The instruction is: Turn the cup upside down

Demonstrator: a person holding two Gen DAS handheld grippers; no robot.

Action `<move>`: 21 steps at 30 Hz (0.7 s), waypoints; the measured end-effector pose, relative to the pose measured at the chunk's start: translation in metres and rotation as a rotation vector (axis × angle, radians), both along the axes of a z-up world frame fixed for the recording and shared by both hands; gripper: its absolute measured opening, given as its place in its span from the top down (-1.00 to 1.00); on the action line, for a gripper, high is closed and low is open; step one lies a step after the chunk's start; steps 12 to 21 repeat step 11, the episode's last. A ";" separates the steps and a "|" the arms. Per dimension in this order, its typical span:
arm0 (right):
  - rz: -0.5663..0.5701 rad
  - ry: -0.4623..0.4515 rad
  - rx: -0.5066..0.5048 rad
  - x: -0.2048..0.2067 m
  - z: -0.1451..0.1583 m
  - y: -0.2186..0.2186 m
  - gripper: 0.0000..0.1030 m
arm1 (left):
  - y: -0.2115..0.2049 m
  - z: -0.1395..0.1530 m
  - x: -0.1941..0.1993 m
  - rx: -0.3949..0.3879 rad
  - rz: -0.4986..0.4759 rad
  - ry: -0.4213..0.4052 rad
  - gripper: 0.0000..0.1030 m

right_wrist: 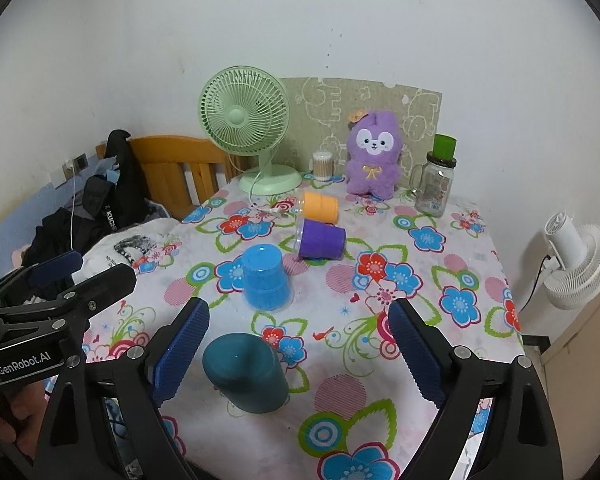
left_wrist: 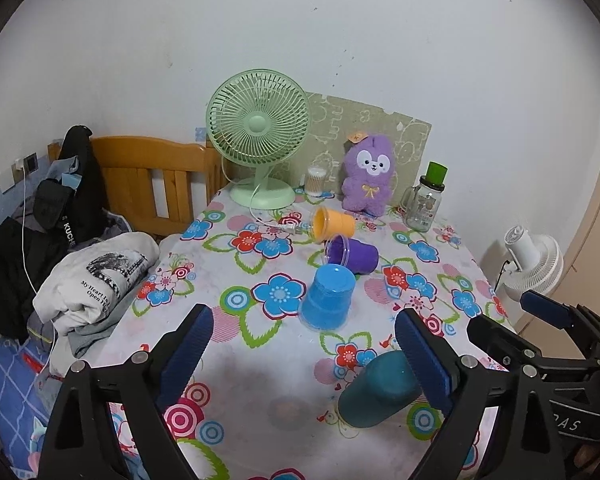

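Hovering above the near edge of the desk [right_wrist: 460,240], both grippers hang with fingers spread wide, grasping nothing: the left gripper [left_wrist: 304,344] and right gripper [right_wrist: 300,340]. The teal cup [right_wrist: 246,372] and blue cup [right_wrist: 266,278] already stand mouth-down; the purple cup [right_wrist: 322,240] and orange cup [right_wrist: 320,206] lie on their sides further back, touching or nearly so. Judging by that, the purple cup comes next, calling for a reach over the two flipped cups. A fan [right_wrist: 246,120], its cable [right_wrist: 260,206], a plush [right_wrist: 374,156] and a jar [right_wrist: 434,184] crowd the far side.
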State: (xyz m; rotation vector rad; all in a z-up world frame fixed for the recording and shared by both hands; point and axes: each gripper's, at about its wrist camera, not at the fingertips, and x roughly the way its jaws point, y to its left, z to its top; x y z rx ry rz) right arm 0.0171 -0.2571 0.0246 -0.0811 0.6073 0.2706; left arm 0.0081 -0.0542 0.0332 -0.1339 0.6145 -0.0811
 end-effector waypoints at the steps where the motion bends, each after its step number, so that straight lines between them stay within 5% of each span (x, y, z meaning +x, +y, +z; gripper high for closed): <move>1: 0.000 -0.001 0.000 0.000 0.000 0.000 -0.80 | 0.000 0.000 0.000 0.000 0.000 0.000 -0.82; 21: 0.000 -0.001 -0.001 0.001 -0.001 0.000 -0.80 | -0.001 -0.001 0.000 0.001 -0.001 -0.004 -0.82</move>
